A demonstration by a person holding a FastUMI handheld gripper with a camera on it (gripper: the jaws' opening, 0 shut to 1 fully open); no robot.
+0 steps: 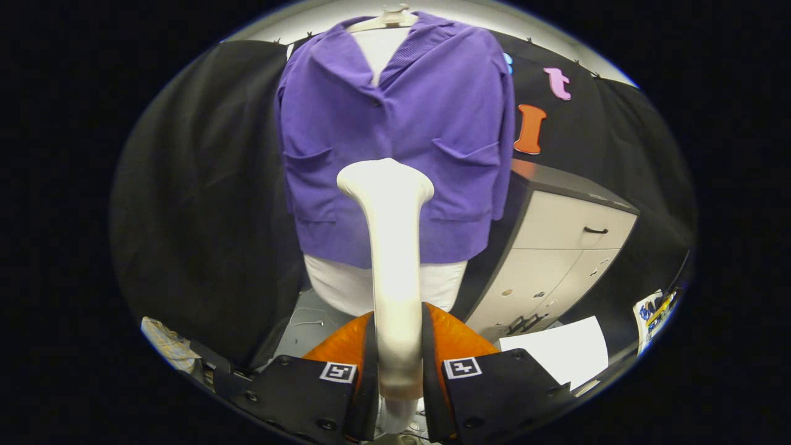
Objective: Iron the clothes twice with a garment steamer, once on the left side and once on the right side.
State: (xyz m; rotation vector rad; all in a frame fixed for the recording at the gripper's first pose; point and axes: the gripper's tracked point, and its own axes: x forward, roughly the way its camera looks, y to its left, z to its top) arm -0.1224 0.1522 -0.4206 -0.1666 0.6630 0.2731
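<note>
Holding the garment steamer (394, 247) by its pale neck, the tongs (398, 371) are clamped on it, one finger pressing each side of the handle low down; the flared head rises well ahead of the fingers and points at the purple jacket (432, 123). That jacket hangs on a hanger (386, 17) over a white dress form (346, 287), straight in front, with its two pockets either side of the steamer's head; the head sits over the lower middle of the front, between the pockets, though whether it touches the cloth or stands just off it I cannot tell from here.

As to progress, I judge the grasp is done and the steamer is brought up to the garment; neither the left pass nor the right pass can be read as finished, since the fabric shows no mark of steaming and the head is on the centre line rather than on either side; so both strokes look to be left, or at least I cannot credit either.

Beside the form a pale cabinet (568, 247) with dark handles stands to the right, near the jacket's sleeve; a white sheet (559, 355) lies lower down, beyond the right-hand finger.
</note>
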